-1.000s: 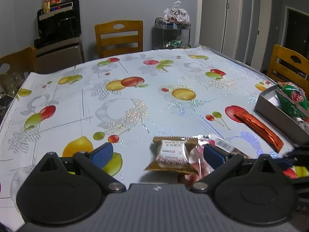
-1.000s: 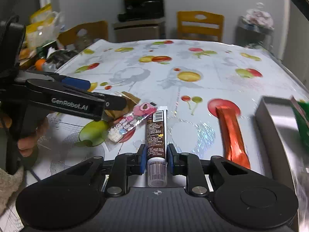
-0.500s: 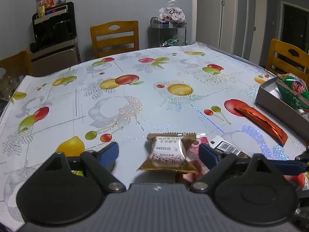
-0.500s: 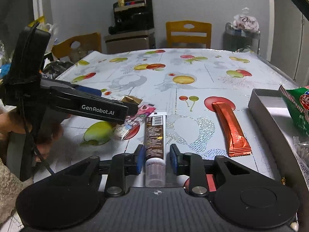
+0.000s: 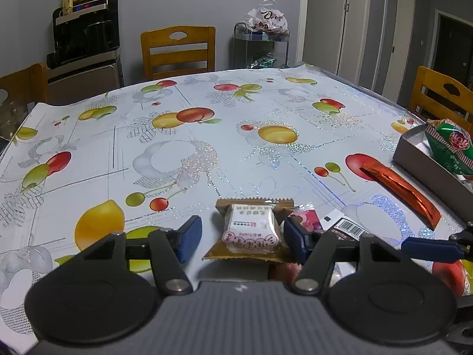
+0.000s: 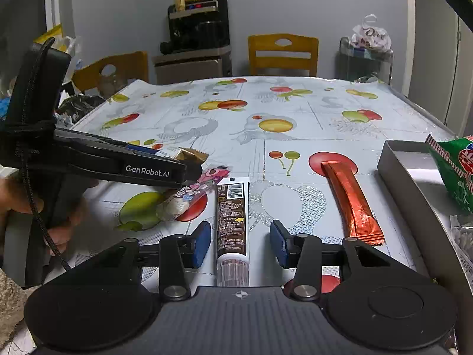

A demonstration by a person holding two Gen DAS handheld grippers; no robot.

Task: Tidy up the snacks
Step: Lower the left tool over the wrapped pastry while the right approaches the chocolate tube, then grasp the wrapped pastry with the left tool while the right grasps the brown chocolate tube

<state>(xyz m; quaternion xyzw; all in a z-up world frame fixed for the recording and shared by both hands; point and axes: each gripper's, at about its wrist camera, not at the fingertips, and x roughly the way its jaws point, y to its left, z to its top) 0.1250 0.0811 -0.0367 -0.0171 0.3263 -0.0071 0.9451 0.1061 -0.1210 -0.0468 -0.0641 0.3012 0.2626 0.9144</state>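
Observation:
My left gripper (image 5: 242,238) is open, its blue pads on either side of a brown-wrapped white cake snack (image 5: 251,227) lying on the fruit-print tablecloth. My right gripper (image 6: 241,244) is open around a brown tube snack (image 6: 232,213) that lies flat between its pads. A pink clear-wrapped snack (image 6: 192,192) lies left of the tube, partly under the left gripper's body (image 6: 97,159). An orange stick pack (image 6: 351,204) lies to the right. A grey tray (image 6: 414,189) at the right edge holds a green snack bag (image 6: 455,165).
Wooden chairs (image 5: 177,50) stand at the far, left and right sides of the table. A black appliance on a cabinet (image 5: 85,41) and a wire rack with a bag (image 5: 261,38) stand by the back wall. Clutter lies off the table's left edge (image 6: 77,103).
My right gripper has opened and let go of the brown tube, which now lies on the table. My left gripper has narrowed its jaws and come closer around the cake snack.

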